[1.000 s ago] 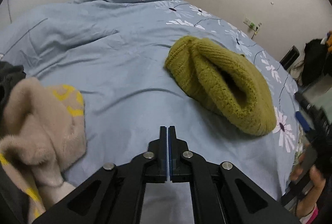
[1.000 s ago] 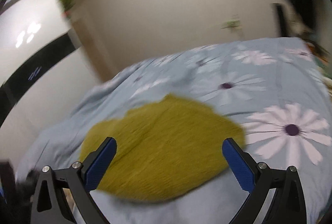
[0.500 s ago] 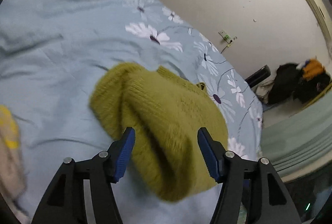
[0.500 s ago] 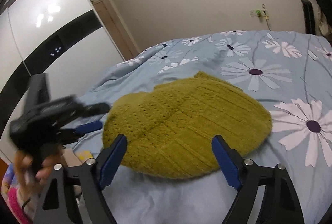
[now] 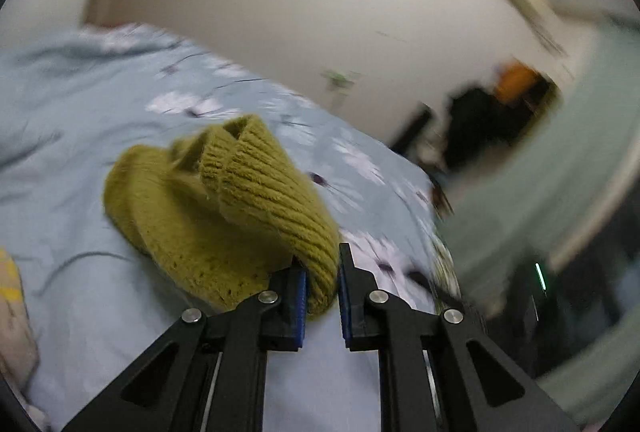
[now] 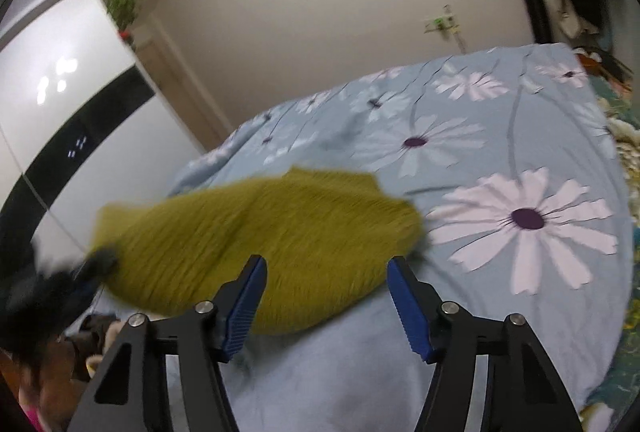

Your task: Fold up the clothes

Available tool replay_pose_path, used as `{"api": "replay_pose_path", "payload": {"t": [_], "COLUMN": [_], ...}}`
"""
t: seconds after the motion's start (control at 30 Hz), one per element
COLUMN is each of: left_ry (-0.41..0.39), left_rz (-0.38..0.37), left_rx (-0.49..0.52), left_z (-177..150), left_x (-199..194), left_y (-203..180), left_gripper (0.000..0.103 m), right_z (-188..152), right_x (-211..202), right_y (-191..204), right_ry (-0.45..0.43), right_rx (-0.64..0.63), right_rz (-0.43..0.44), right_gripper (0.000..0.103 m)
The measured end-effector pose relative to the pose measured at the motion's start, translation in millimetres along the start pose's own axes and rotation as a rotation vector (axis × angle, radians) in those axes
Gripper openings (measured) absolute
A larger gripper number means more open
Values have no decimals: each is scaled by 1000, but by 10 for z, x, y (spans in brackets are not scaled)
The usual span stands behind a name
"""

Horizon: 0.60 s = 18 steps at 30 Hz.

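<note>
left claw (image 5: 322, 274) closing, pinching knit hat (image 5: 224, 208) | right claw (image 6: 326, 272) closing, released, angled down

Each claw, left (image 5: 322, 282) and right (image 6: 326, 286), had matte black triangular-cutout arms, round silver screws at the pivots, and ribbed blue pads (image 6: 406, 308) on its fingers.
</note>
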State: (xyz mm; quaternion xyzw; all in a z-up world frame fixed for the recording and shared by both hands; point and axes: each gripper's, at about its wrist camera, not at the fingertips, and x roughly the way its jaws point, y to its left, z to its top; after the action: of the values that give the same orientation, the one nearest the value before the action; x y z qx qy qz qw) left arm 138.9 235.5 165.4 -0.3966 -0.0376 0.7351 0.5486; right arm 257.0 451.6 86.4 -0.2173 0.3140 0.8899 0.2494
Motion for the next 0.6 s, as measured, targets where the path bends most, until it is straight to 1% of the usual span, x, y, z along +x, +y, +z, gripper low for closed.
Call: {"api": "replay_pose_path", "payload": {"t": [0.03,0.07,0.1,0.13,0.2,0.23,0.27,0.3,0.37,0.43,0.47,0.5,0.53,0.6], "left_ry": [20,60,109,157,230,263,284,297,295,294,294,285,271,235], "left_rz": [-20,-43,-47,-39,-7,16,21,17,2,-8,-12,-16,-19,-15], "left_rx": [36,60,77,93,111,110,92,66,32,21,17,14,10,-3], "left_z": [-123,-276,-427,-568,-744,-819,-841,-833,-725,-633,-590,-559,-535,-459], "left_x": [-56,-68,-31,19,83,124,138,137,107,-7,-67,-157,-264,-447], "left_y": [-99,-168,-204,-231,-228,-205,-164,-114,-55,14,49,98,154,289], "left_gripper": [14,14,14,14,14,14,14,14,15,21,26,33,37,52], "right_z": [17,33,49,59,65,64,53,39,8,-23,-27,-21,-12,37], "right_x": [-35,-69,-101,-120,-116,-107,-100,-96,-48,1,32,64,97,168], "right_y": [-45,-89,-132,-161,-161,-149,-129,-100,-29,36,50,46,41,16], "right_ry": [-7,-14,-20,-20,-11,-3,6,18,41,65,77,87,97,121], "right_rx": [14,28,41,50,53,51,44,31,-1,-33,-43,-48,-53,-64], "right_rz": [-5,-9,-12,-9,-7,-4,3,13,22,30,31,33,35,36], "right_gripper": [66,66,66,66,66,66,66,66,66,66,66,66,66,66]}}
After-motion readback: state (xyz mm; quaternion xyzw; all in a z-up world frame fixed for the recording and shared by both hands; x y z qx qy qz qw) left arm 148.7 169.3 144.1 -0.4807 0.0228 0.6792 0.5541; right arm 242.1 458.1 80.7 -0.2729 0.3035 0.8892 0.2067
